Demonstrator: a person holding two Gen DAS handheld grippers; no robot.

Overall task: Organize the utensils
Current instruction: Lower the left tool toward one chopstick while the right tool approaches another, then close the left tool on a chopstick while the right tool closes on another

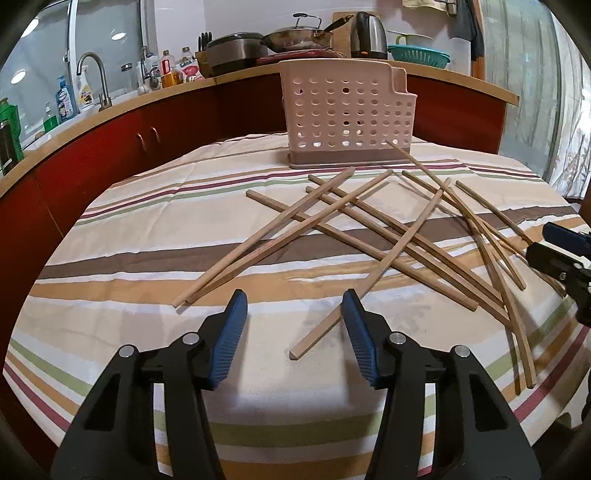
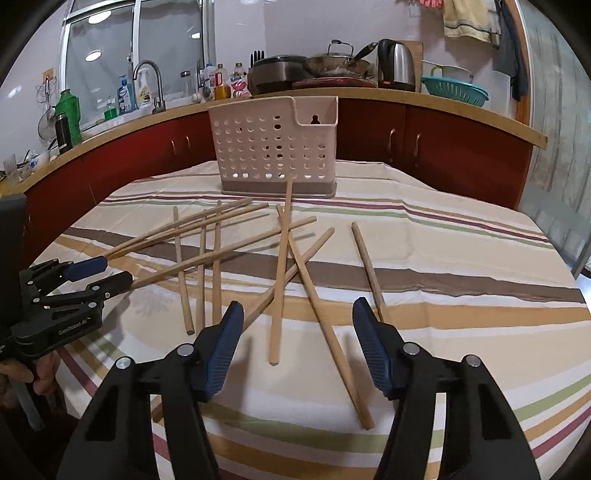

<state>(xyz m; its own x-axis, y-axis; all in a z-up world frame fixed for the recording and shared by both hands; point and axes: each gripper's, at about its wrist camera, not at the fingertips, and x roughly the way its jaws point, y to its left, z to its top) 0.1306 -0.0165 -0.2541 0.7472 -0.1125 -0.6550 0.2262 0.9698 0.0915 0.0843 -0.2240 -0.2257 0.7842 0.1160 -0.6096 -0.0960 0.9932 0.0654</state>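
Lying scattered + crisscrossed on striped tablecloth (image 1: pixel 147 236): wooden chopsticks (image 1: pixel 373 229), just in front of perforated pink utensil holder (image 1: pixel 347 110) standing upright at table's far side. Left gripper (image 1: pixel 293 306) fingers spread wide, holding nothing, above near chopstick ends. Right gripper (image 2: pixel 297 314) likewise spread, nothing held. Kitchen counter (image 1: pixel 122 110) behind w/ kettle (image 1: pixel 367 35).

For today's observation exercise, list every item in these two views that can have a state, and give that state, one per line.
left gripper: open, holding nothing.
right gripper: open, holding nothing.
chopsticks: loose, crossed over each other on the cloth.
utensil holder: upright, no chopsticks visible inside.
tablecloth: spread flat.
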